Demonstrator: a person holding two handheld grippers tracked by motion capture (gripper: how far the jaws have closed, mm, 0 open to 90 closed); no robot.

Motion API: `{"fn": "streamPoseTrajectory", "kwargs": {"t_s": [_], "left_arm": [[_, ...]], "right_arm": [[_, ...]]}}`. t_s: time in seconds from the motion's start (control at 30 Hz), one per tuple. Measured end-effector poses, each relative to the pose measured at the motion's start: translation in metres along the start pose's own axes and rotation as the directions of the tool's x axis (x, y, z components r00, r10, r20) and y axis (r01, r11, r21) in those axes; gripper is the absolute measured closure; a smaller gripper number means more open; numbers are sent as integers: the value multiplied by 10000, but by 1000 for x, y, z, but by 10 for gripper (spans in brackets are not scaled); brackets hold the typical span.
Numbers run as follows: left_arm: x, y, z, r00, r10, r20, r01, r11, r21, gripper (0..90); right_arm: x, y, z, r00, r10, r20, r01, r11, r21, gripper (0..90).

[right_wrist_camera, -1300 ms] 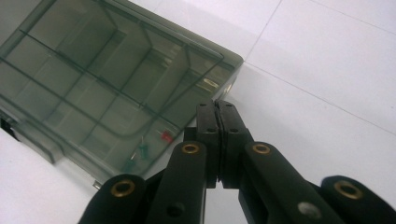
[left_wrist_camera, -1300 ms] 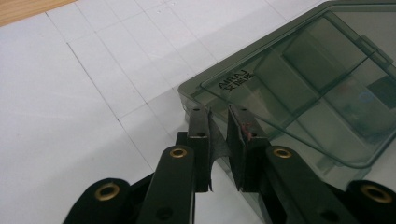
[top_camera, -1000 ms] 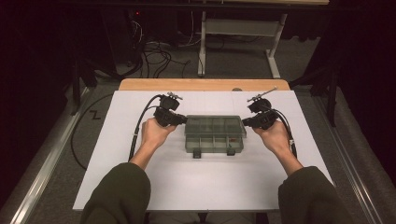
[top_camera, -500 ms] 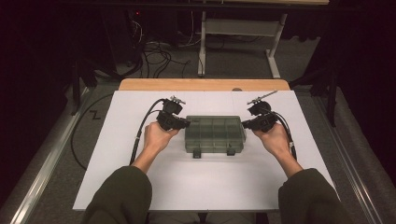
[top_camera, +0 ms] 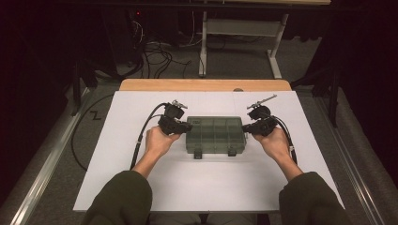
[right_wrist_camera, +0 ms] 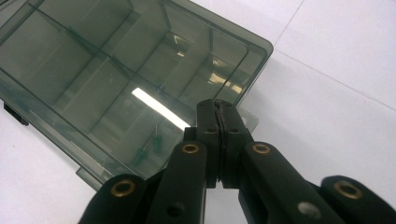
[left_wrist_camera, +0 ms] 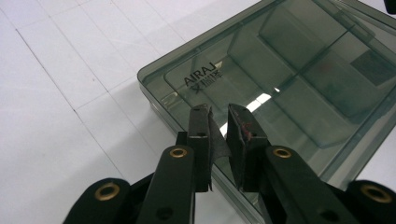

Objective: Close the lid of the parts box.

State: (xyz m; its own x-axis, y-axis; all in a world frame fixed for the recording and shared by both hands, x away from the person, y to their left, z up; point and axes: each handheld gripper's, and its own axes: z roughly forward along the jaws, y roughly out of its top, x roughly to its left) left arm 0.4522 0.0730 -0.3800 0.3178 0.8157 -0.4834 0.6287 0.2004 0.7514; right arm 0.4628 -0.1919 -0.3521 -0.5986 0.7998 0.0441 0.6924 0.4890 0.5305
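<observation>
A smoky transparent compartment box (top_camera: 216, 135) lies lid shut in the middle of the white table, its two latches toward the person. My left gripper (top_camera: 187, 126) is at the box's left end. In the left gripper view its jaws (left_wrist_camera: 219, 109) stand a narrow gap apart above the lid (left_wrist_camera: 289, 70), near the printed corner, with nothing between them. My right gripper (top_camera: 245, 127) is at the box's right end. In the right gripper view its jaws (right_wrist_camera: 217, 103) are pressed together over the box's corner (right_wrist_camera: 116, 70), holding nothing.
The white table top (top_camera: 211, 187) has a wooden strip (top_camera: 206, 84) along its far edge. Beyond it are floor cables (top_camera: 159, 47) and a metal frame leg (top_camera: 204, 42). A black cable trails from each gripper over the table.
</observation>
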Motion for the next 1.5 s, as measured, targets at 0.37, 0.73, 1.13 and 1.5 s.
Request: {"fn": "streamPoseTrajectory", "kwargs": {"t_s": [0.37, 0.73, 1.13, 1.5], "left_arm": [[-3, -9, 1, 9998, 216, 34, -216, 9997, 148, 793], [-2, -13, 2, 9996, 271, 6, -271, 9995, 135, 795], [-3, -12, 0, 9992, 404, -56, -404, 9991, -86, 740], [-3, -8, -4, 9992, 385, -66, -387, 9984, -403, 652]], "right_arm": [[2, -4, 7, 9999, -94, -84, 95, 9999, 102, 900], [3, -7, 11, 9999, -77, -99, 79, 9998, 206, 900], [4, -6, 8, 9999, -134, -45, 134, 9998, 115, 900], [5, -4, 3, 9997, -234, -55, 234, 9997, -104, 883]]}}
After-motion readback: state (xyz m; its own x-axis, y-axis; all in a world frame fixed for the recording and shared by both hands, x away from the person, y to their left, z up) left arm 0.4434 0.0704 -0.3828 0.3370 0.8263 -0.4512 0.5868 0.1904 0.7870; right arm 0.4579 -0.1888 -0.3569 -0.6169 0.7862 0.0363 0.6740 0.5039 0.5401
